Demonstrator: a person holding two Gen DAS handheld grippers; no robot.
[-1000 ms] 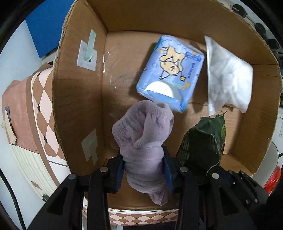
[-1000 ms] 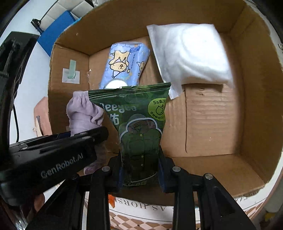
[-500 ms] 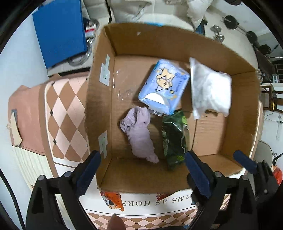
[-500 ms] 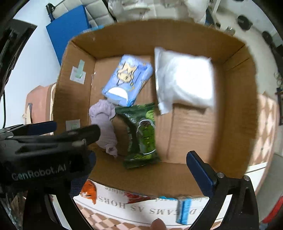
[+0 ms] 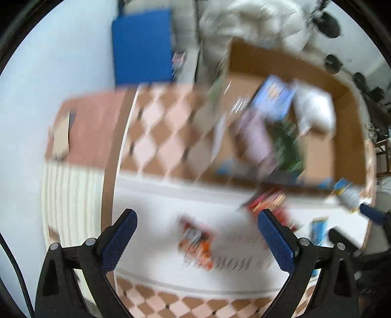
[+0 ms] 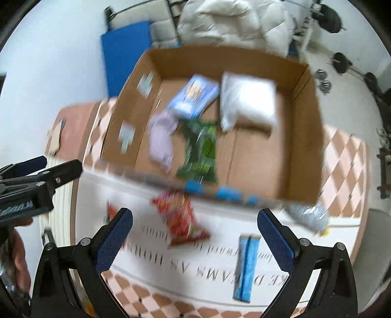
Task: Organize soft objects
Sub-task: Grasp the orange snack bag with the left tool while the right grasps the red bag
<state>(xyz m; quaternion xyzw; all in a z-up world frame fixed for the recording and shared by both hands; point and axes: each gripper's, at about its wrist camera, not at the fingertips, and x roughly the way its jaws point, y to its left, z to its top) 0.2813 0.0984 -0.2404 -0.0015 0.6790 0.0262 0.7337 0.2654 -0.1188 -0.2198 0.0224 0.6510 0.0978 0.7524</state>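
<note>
Both grippers, left (image 5: 196, 241) and right (image 6: 194, 238), spread wide, empty; red pack (image 6: 180, 217) at 12 o'clock, outside box (image 6: 305, 137); motion blur risks mis-aimed grab.

I see a blue mat (image 6: 124, 49) leaning at the wall, a white duvet (image 6: 234, 22), and black dumbbells (image 6: 342, 64) behind.

Lilac cloth (image 6: 161, 141), green pack (image 6: 200, 149) inside box (image 6: 303, 137)
</note>
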